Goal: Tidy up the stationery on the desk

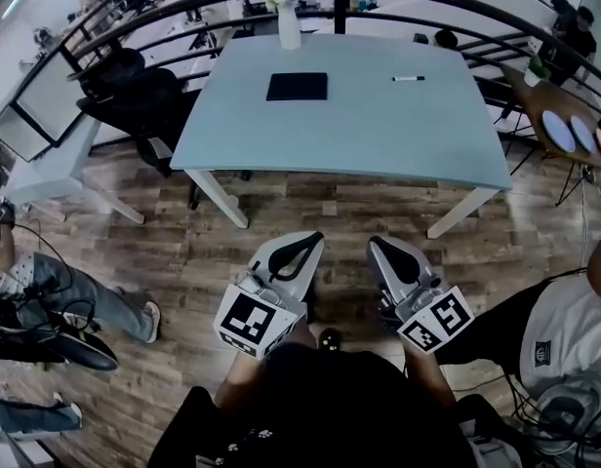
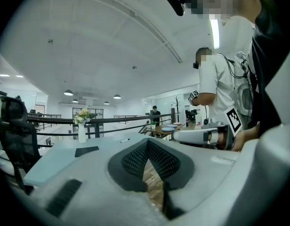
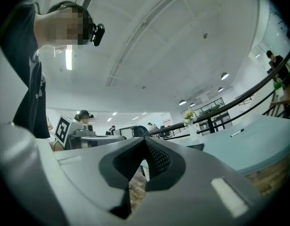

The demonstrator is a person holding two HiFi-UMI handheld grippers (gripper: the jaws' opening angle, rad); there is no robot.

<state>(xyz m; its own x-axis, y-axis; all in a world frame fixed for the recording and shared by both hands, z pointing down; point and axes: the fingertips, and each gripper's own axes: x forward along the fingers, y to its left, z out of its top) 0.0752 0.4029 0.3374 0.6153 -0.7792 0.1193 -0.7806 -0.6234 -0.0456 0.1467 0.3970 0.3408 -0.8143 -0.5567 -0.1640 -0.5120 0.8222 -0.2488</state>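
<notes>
Standing short of the desk [image 1: 379, 135], pre-pickup, I log left gripper [image 1: 313, 238] and right gripper [image 1: 380, 245] clenched empty, black notebook [image 1: 297, 86] before the vase [image 1: 289, 25], marker pen [image 1: 409, 78] right of it; next, I judge: close in, open jaws.

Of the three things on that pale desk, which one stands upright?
The white vase of flowers at the far edge; the black pad and the marker pen both lie flat.

desk [image 1: 379, 135] pale blue; notebook [image 1: 297, 86] black; vase [image 1: 289, 29] white; floor [image 1: 183, 252] wood-grain
</notes>
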